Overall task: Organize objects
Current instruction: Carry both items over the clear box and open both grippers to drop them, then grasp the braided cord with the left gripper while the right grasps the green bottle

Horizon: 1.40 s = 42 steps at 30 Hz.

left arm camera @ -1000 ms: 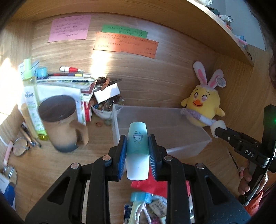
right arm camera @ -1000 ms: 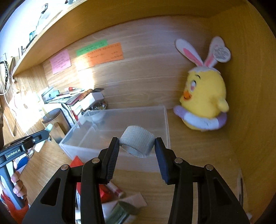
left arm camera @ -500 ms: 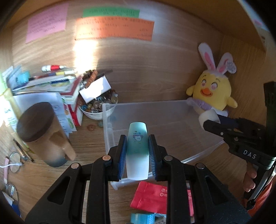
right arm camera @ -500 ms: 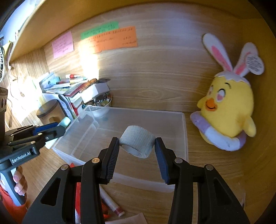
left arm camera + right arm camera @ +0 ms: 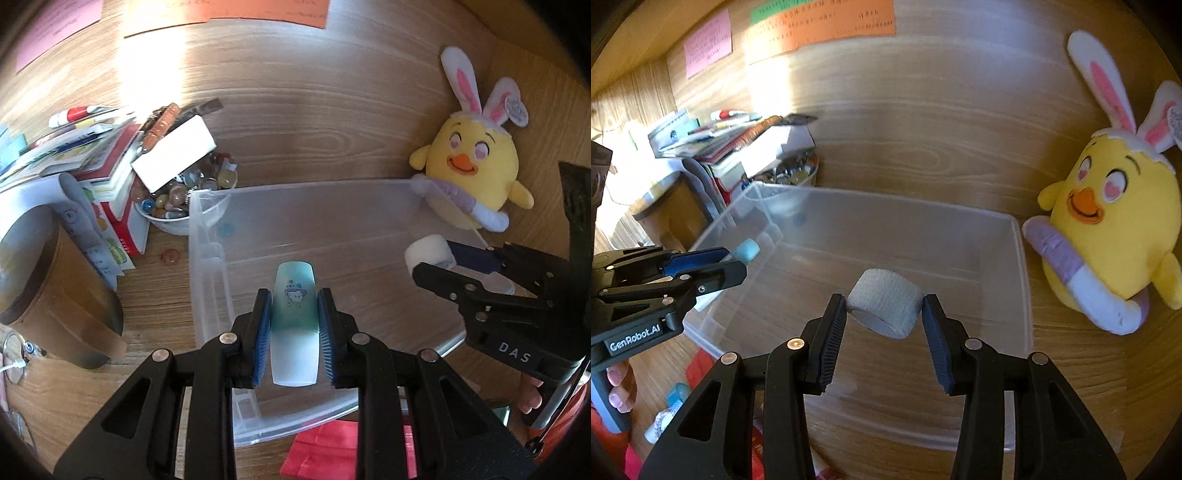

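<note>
Both grippers are way closer in now: the left gripper [image 5: 294,325] with its teal tube [image 5: 294,325] and the right gripper [image 5: 884,325] with the bandage roll [image 5: 885,308] hang over the clear bin [image 5: 1021,258] instead of short of it.

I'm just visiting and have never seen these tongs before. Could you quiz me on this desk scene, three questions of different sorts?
1. True or false: the left tongs grip a teal-and-white plastic tube.
2. What do the right tongs hold? A) a coin B) a grey-white roll of bandage tape C) a pen
3. Fill in: both items hang over the clear plastic ___, left of the yellow plush chick with bunny ears.

Key: 1 true; 2 B; 3 bin.
</note>
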### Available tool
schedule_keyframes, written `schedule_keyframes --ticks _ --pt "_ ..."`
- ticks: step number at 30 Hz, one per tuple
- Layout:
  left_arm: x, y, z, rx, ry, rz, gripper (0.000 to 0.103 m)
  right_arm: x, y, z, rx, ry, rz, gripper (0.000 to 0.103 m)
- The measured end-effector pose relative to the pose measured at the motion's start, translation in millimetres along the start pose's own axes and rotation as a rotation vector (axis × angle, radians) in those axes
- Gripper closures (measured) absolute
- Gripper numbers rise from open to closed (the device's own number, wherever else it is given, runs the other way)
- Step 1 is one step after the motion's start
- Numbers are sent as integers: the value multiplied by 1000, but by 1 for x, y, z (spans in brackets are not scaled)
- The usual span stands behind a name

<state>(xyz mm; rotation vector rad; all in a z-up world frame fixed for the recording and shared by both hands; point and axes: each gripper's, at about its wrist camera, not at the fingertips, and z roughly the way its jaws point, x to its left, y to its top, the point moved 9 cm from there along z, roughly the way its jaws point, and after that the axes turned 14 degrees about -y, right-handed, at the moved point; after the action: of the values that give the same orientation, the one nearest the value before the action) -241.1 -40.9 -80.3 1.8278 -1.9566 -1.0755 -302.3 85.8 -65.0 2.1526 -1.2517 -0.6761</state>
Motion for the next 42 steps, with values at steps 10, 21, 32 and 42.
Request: schedule_keyframes --ticks 10,21,32,42 --pt "-2 1 7 20 -8 23 78 5 -7 12 37 1 -17 63" --pt "-10 7 -13 -26 -6 48 75 3 -3 -7 -4 -30 -39 46" --pt "-16 3 -69 -138 12 63 31 -8 0 -61 -109 -63 -15 24" --pt "-4 -44 -93 -124 19 24 22 -20 -29 -92 -137 -36 57 19"
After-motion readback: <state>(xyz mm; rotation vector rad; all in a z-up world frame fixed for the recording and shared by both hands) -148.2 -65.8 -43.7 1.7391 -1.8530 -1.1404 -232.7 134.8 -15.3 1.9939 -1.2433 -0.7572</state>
